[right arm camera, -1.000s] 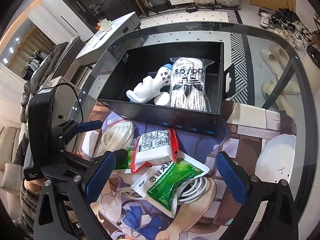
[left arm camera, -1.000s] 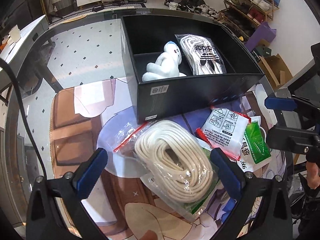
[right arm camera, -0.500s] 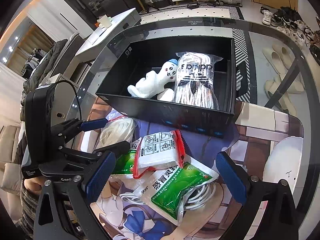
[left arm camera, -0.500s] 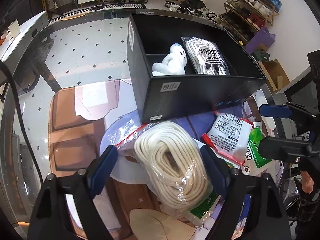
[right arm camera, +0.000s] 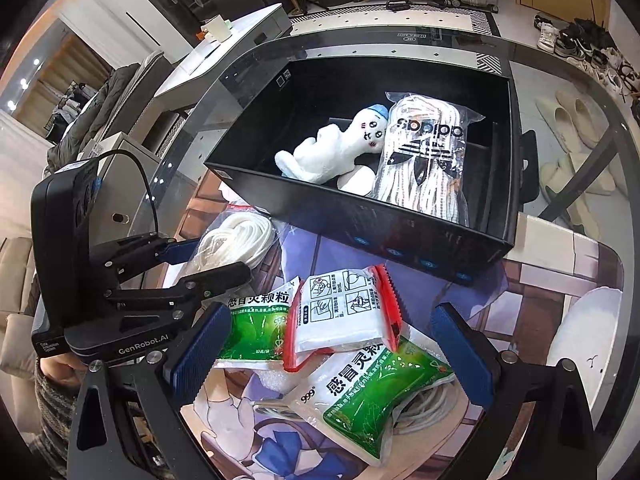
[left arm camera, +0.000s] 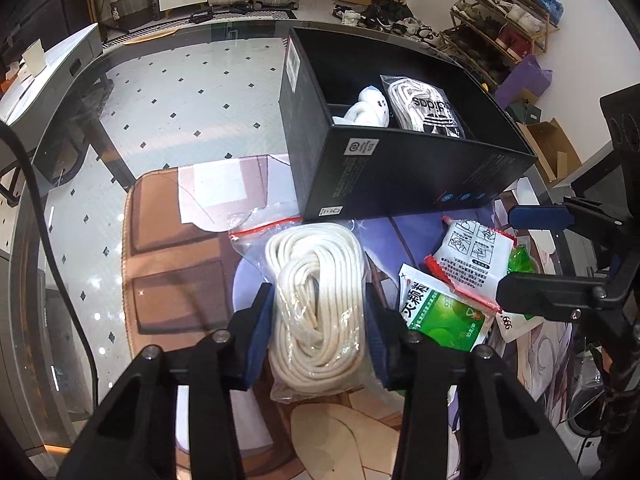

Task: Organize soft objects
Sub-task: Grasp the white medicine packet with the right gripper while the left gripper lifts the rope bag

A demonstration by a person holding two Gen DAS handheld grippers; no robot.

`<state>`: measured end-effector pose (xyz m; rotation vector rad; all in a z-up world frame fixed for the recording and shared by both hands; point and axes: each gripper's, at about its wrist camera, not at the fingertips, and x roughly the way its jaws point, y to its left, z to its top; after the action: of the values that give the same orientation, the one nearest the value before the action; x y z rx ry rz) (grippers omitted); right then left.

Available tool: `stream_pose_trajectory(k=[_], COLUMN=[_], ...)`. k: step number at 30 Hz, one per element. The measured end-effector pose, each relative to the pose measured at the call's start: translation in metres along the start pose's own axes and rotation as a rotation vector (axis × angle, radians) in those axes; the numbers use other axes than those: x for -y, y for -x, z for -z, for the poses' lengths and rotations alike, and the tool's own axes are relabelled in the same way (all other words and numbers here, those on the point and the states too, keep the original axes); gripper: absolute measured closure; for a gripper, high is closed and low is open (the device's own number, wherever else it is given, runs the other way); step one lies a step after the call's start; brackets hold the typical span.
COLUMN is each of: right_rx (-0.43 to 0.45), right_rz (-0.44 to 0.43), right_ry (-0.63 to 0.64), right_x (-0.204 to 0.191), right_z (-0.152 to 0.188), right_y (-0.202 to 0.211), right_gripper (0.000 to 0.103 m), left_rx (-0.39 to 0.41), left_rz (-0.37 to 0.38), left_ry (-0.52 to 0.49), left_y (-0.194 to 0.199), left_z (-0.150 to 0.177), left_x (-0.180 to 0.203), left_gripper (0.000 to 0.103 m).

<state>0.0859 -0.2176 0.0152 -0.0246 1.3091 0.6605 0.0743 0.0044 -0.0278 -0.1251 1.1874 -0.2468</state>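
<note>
L gripper (left arm camera: 318, 320): jaws have just been closing, now pinching the clear zip bag of coiled cream-white rope (left arm camera: 316, 300) across its lower half; both blue pads press the bag sides. Bag lies on the printed mat (left arm camera: 168, 280) over the glass tabletop, just in front of the black open cardboard box (left arm camera: 400, 176), near the box's front-left corner.

R gripper (right arm camera: 328, 344): spread wide, nothing between pads, hovering above the red-edged white sachet (right arm camera: 344, 312) and green-white medicine pouches (right arm camera: 376, 396).

Handling, our est.: rope bag light, soft, compressible; coil squashes under the pads, plastic film slick, so it may sag or slide. We judge a hold across the coil's middle better than film edge or zip strip.

Box already holds a white plush toy (right arm camera: 332, 148) and a bagged white lace bundle (right arm camera: 428, 160).
</note>
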Motion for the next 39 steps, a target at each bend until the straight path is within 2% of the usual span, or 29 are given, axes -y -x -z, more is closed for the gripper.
stream_pose_trajectory(k=[5, 14, 17, 19, 21, 22, 26, 33, 39], right_rx=[-0.019, -0.059, -0.089, -0.104, -0.112, -0.110, -0.106, -0.069, -0.042], right_rz=[0.030, 0.087, 0.106, 0.110, 0.092, 0.090, 0.084, 0.073, 0.052], right_ry=[0.027, 0.043, 0.051, 0.048, 0.029, 0.024, 0.020, 0.014, 0.013], right_x=[-0.005, -0.012, -0.015, -0.016, -0.013, -0.013, -0.014, -0.019, -0.029], right_z=[-0.007, -0.018, -0.017, -0.017, -0.020, -0.018, -0.017, -0.017, -0.019], right_y=[-0.010, -0.032, -0.041, -0.048, -0.053, -0.053, -0.055, -0.047, -0.038], right_gripper=[0.001, 0.002, 0.007, 0.023, 0.026, 0.032, 0.044, 0.050, 0.051], left_rx=[-0.003, -0.002, 0.002, 0.003, 0.005, 0.006, 0.007, 0.005, 0.017], left_rz=[-0.004, -0.013, -0.015, -0.016, -0.013, -0.013, -0.019, -0.028, -0.027], left_ry=[-0.007, -0.006, -0.008, -0.009, -0.008, -0.008, -0.014, -0.015, -0.011], left_y=[0.003, 0.005, 0.005, 0.005, 0.005, 0.005, 0.006, 0.007, 0.014], left_z=[0.004, 0.008, 0.009, 0.009, 0.009, 0.009, 0.009, 0.009, 0.009], left_x=[-0.001, -0.002, -0.001, 0.001, 0.000, 0.001, 0.001, 0.000, 0.000], left_gripper=[0.067, 0.068, 0.068, 0.068, 0.069, 0.069, 0.069, 0.069, 0.070])
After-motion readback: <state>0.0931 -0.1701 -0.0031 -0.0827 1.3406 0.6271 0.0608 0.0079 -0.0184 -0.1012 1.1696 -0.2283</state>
